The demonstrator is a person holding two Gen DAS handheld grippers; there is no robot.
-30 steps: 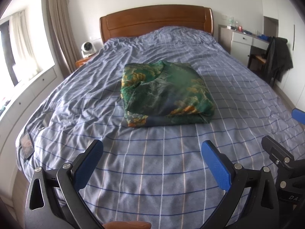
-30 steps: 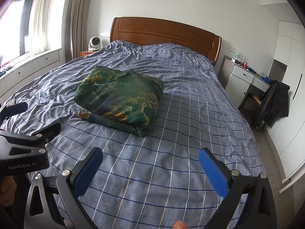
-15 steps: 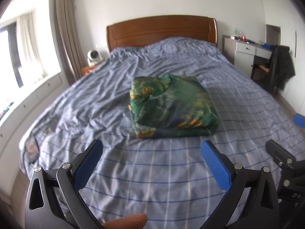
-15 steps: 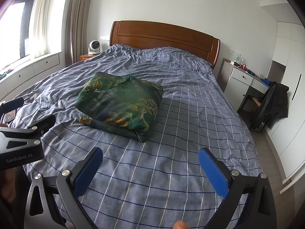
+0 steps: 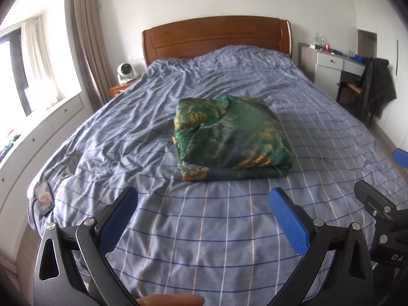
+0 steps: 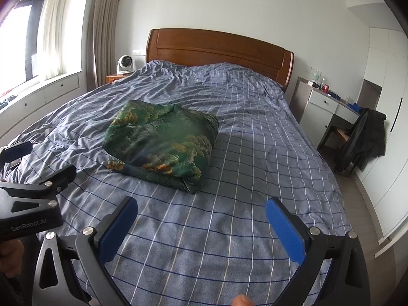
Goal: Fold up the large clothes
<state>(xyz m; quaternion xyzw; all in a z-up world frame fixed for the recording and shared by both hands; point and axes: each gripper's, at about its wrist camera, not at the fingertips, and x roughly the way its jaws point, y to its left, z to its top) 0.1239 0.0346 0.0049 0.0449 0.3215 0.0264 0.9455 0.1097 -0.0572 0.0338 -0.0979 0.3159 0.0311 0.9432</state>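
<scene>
Folded garment [image 5: 232, 137] lies mid-bed [image 5: 204, 229], on the duvet. Headboard [image 5: 216, 35] behind it. Fan [image 5: 125, 72] on nightstand [image 5: 119, 89], left of headboard. Phone [image 5: 43, 200] on bed's near-left edge. Worktop [image 5: 331, 61] right of headboard; chair with jacket [image 5: 377, 86] before it. Both claws near bed's foot, clear of garment.

Folded green garment [image 6: 163, 141] lying on checked bed [image 6: 255, 173]; right gripper [image 6: 201, 211] spread wide above bedding; left gripper [image 6: 38, 168] apparently parted too.

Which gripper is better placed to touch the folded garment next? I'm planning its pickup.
Left, marginally: the garment lies centred ahead of the open left gripper, but off to the side of the open right gripper.
</scene>
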